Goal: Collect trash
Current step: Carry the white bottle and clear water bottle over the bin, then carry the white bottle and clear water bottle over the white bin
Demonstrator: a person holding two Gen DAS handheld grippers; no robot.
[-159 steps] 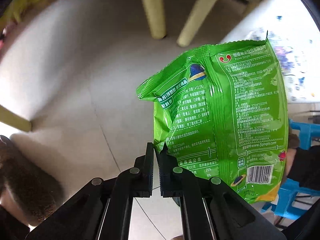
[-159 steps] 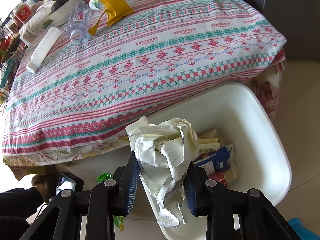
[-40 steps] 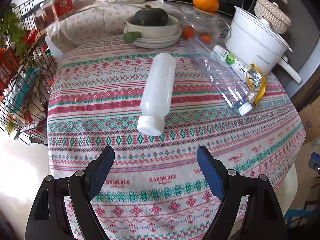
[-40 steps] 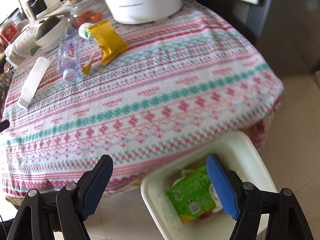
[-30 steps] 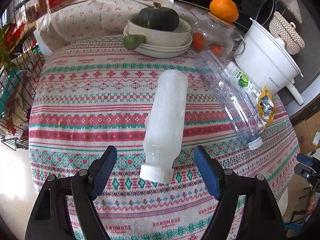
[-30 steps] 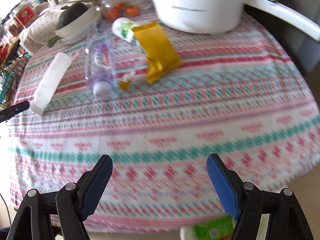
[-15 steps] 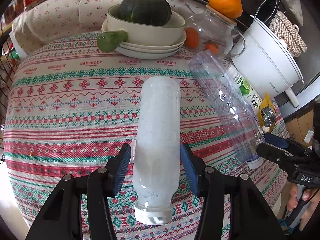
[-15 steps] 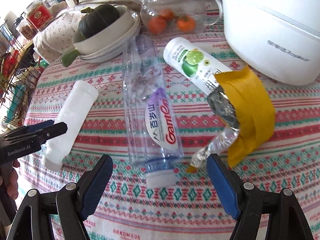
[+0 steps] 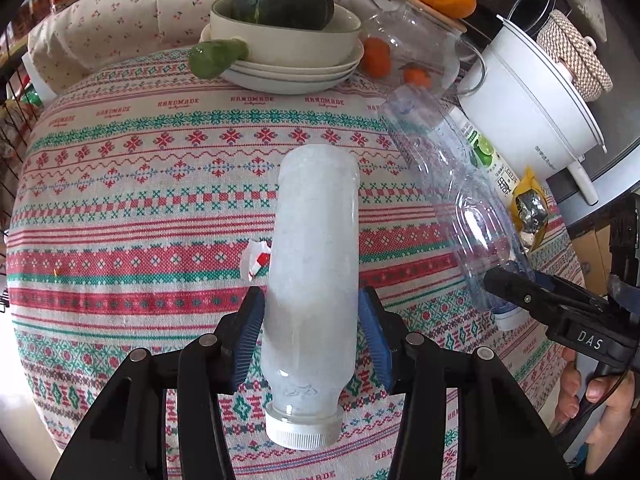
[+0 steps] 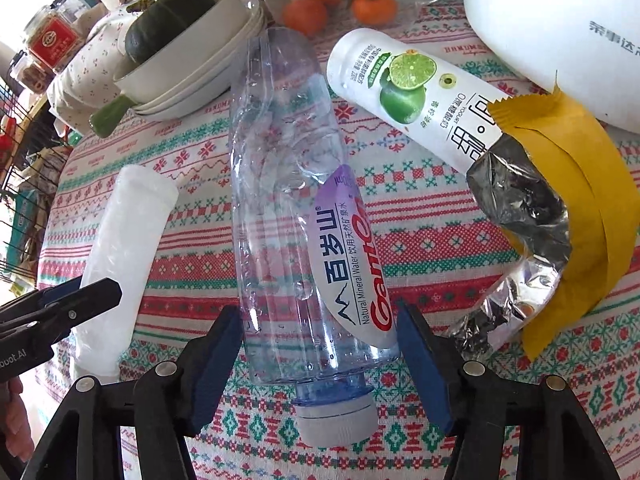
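Note:
A frosted white bottle (image 9: pixel 316 280) lies on the patterned tablecloth (image 9: pixel 132 208), cap toward me. My left gripper (image 9: pixel 312 340) is shut on its lower body, blue pads touching both sides. A clear Ganten water bottle (image 10: pixel 296 216) lies beside it; my right gripper (image 10: pixel 320 364) brackets its neck end, pads touching or nearly touching the sides. The white bottle also shows in the right wrist view (image 10: pixel 124 248), the clear one in the left wrist view (image 9: pixel 452 192). A lime drink bottle (image 10: pixel 412 92) and a yellow foil wrapper (image 10: pixel 560 216) lie to the right.
A bowl with a dark green squash (image 9: pixel 284 24) on stacked plates, a glass jar with oranges (image 9: pixel 412 52) and a white cooker (image 9: pixel 532 104) stand at the table's back. A wire rack (image 10: pixel 20 152) is at the left. A small paper scrap (image 9: pixel 256 260) lies by the white bottle.
Both grippers moved forward over the table and closed in: the left onto the white bottle, the right around the clear water bottle. Earlier both held trash over the bin and released it.

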